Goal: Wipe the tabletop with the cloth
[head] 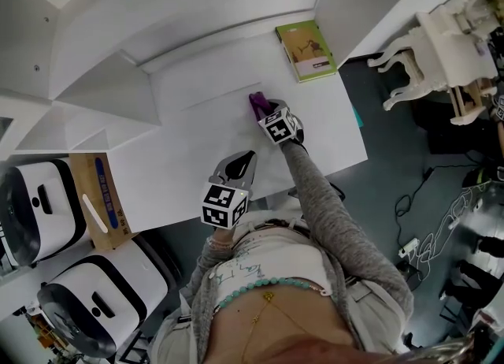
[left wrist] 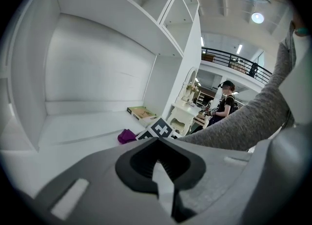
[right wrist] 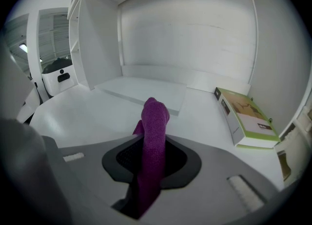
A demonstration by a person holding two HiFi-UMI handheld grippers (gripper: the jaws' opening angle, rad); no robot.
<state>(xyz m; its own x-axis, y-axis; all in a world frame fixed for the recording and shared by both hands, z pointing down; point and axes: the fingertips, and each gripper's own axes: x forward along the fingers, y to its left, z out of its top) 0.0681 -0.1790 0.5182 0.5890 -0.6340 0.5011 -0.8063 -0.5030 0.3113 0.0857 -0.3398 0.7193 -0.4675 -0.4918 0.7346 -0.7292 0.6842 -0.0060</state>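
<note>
Cloth (right wrist: 155, 121) clamped in right gripper (head: 263, 108) jaws, tip protruding over tabletop (head: 189, 146); left gripper (head: 247, 157) jaws together, empty.

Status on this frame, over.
Right tool shut on purple cloth, at the tabletop. Left tool shut, empty, near front edge. Green book in far corner, clear.

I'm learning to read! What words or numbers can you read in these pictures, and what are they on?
Nothing here can be read.
Green box: print too small to read.
Cardboard box: blue label too blurred to read.
Marker cube: black-and-white squares, no words.
</note>
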